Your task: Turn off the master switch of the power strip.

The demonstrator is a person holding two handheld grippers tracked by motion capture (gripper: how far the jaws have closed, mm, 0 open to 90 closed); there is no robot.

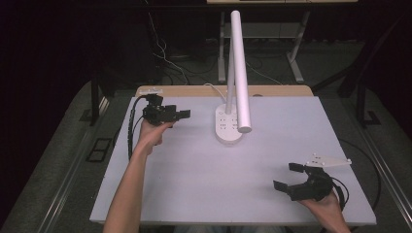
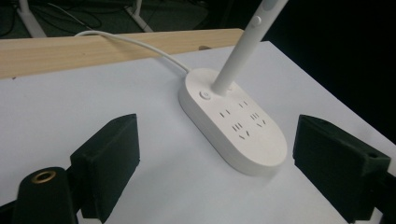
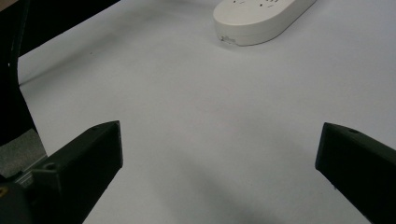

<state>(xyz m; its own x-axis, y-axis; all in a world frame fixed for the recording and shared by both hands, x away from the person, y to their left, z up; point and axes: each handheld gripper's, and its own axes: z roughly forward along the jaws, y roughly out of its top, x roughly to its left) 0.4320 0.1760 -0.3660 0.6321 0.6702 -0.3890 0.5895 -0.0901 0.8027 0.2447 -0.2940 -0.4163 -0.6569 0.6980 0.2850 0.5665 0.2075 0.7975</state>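
Both grippers are spread wide, holding nothing. Left gripper (image 1: 183,115) points at the lamp base (image 1: 228,125); right gripper (image 1: 286,177) hovers near the table (image 1: 194,179) edge.

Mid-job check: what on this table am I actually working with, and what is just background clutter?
In play, likely:
desk lamp
its socket base with power button
left gripper, open beside it
right gripper, open

Background:
white cord
wooden table edge
floor cables

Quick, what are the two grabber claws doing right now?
Left gripper: open, holding nothing, near the lamp base.
Right gripper: open, holding nothing.
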